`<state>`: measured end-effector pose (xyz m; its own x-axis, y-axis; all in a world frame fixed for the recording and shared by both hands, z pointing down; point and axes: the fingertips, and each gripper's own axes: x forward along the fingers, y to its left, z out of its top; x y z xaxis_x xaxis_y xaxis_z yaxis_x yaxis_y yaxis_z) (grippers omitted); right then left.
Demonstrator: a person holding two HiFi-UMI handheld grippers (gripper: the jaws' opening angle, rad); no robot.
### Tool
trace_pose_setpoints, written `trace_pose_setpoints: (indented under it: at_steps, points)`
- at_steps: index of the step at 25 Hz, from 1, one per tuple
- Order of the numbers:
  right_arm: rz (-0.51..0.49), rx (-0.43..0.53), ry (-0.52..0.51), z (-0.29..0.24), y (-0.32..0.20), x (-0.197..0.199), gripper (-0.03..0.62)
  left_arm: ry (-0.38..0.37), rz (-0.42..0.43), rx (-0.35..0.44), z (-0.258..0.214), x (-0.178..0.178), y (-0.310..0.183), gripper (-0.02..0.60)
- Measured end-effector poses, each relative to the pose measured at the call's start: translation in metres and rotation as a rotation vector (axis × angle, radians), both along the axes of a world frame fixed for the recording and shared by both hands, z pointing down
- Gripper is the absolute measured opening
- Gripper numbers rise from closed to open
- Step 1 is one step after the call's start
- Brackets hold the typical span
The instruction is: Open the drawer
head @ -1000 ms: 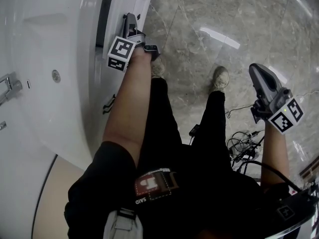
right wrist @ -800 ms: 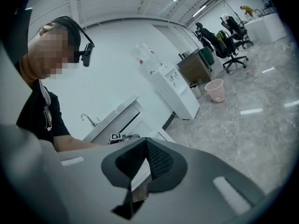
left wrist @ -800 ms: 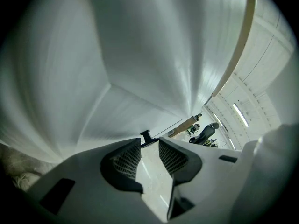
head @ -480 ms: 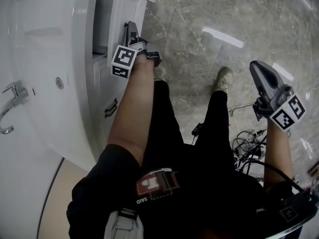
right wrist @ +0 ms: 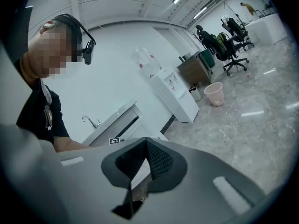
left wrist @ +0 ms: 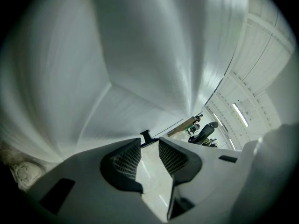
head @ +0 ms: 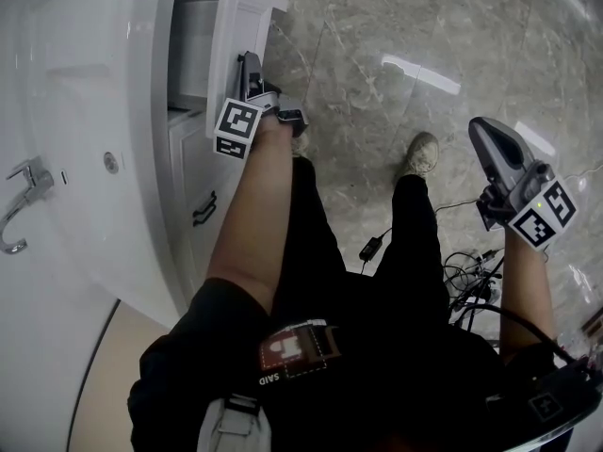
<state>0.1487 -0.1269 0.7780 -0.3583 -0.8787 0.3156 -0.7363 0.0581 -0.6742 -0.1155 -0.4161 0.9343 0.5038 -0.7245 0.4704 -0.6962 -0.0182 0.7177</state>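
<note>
Since the earlier frame the drawer (head: pixel 236 36) has slid further out of the white cabinet (head: pixel 184 262), and the dark gap behind its front panel has widened into an open box you can look down into. Your left gripper (head: pixel 249 66) has come away from the cabinet with it. Its jaws stand partly apart and, as far as its own view shows, are clamped on the black handle (left wrist: pixel 145 136) at their very tips. The drawer sits at the top of the cabinet face, at the left of the head view, directly ahead of that gripper. Its front panel runs lengthwise along the cabinet, so the pull runs square to it, out over the marble floor (head: pixel 396 26). Your left hand is on the job; your right gripper (head: pixel 485 135) hangs well apart over the floor, jaws together and empty. By count: two grippers, one drawer open, one further black handle (head: pixel 203 209) on the closed front below it, and one faucet (head: pixel 24 191) on the sink top. The drawer looks about halfway out, I judge.
</note>
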Motion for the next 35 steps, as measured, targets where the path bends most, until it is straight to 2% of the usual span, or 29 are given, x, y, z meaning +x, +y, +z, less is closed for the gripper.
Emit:
trace_pose_setpoints:
  at_steps: [35]
  points:
    - [0.004,0.058,0.025,-0.018,0.036,0.022,0.0,0.042,0.016,0.003,-0.013,0.027,0.061,0.117]
